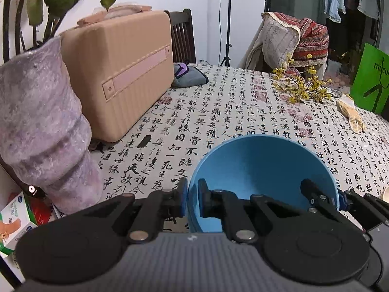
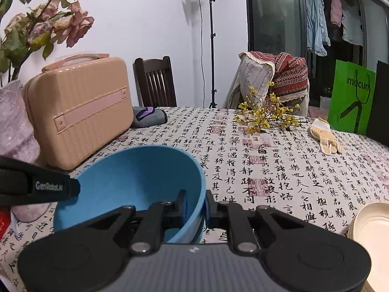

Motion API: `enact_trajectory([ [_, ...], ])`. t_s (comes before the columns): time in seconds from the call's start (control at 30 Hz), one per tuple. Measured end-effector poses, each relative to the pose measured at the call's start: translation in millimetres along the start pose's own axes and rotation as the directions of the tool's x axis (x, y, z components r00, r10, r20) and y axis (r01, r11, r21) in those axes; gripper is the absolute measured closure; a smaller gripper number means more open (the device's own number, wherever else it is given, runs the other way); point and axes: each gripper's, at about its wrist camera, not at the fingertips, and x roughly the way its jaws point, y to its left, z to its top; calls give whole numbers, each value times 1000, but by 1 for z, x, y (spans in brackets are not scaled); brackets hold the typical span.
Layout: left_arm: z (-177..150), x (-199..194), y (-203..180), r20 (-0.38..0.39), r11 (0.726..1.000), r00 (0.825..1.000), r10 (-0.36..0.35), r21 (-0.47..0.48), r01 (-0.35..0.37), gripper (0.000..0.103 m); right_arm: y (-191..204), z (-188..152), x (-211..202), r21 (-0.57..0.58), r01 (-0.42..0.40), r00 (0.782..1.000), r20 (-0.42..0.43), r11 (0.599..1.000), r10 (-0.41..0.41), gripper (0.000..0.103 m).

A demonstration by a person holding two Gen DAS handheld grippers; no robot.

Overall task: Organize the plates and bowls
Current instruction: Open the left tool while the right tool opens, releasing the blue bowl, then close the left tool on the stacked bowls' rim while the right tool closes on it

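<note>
Left wrist view, from its left edge inward: a mottled purple vase (image 1: pixel 41 131) stands close by, a tan case (image 1: pixel 119 73) behind it, and then the left gripper (image 1: pixel 192 200), its jaws narrowed onto the near-left rim of the blue bowl (image 1: pixel 262 170), one pad outside the wall and one inside. At the bowl's right rim the right gripper (image 1: pixel 325 198) pinches the wall the same way. The two-sided hold probably keeps the bowl level; whether it rests on the calligraphy tablecloth (image 1: pixel 218 112) or is raised, I cannot tell. Further right, well apart, lie yellow flower sprigs (image 1: pixel 301 87) and a knitted glove (image 1: pixel 352 114). In the right wrist view the cream plates (image 2: pixel 372 228) sit at the far right edge, near the bowl, a likely stacking place. The vase and case crowd the left, so any move leftward has little room; the cloth ahead is open.
</note>
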Motion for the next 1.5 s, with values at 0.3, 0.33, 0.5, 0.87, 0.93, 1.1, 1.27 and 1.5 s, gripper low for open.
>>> enact_trajectory([
  [0.3,2,4,17,-5,998,998,-63,-25,63,86,-21,1,6,80,-102,993,-44,992,106,79],
  [0.33,3,3,19,-2,997,998,-71,-25,71,76,-24,2,4,91,-116,992,-42,989,120,76],
  [0.5,5,-6,27,39,995,995,-94,-19,95,37,-41,5,-8,138,-180,982,-28,974,185,40],
  [0.87,14,-6,37,69,965,963,-260,-21,262,0,-77,10,-16,251,-336,936,-15,908,351,0],
  [0.93,14,-5,36,70,959,958,-279,-37,282,0,-79,10,-17,250,-342,934,-19,906,358,0],
  [1.1,11,-3,32,72,958,958,-277,-51,281,0,-86,6,-17,264,-352,926,-41,898,375,0],
  [1.27,1,-5,34,96,948,948,-305,-64,311,0,-92,-1,-21,301,-349,926,-38,888,377,0],
  [1.5,-13,-3,48,147,926,919,-365,-41,375,0,-95,-16,-29,313,-329,937,-6,891,348,0],
])
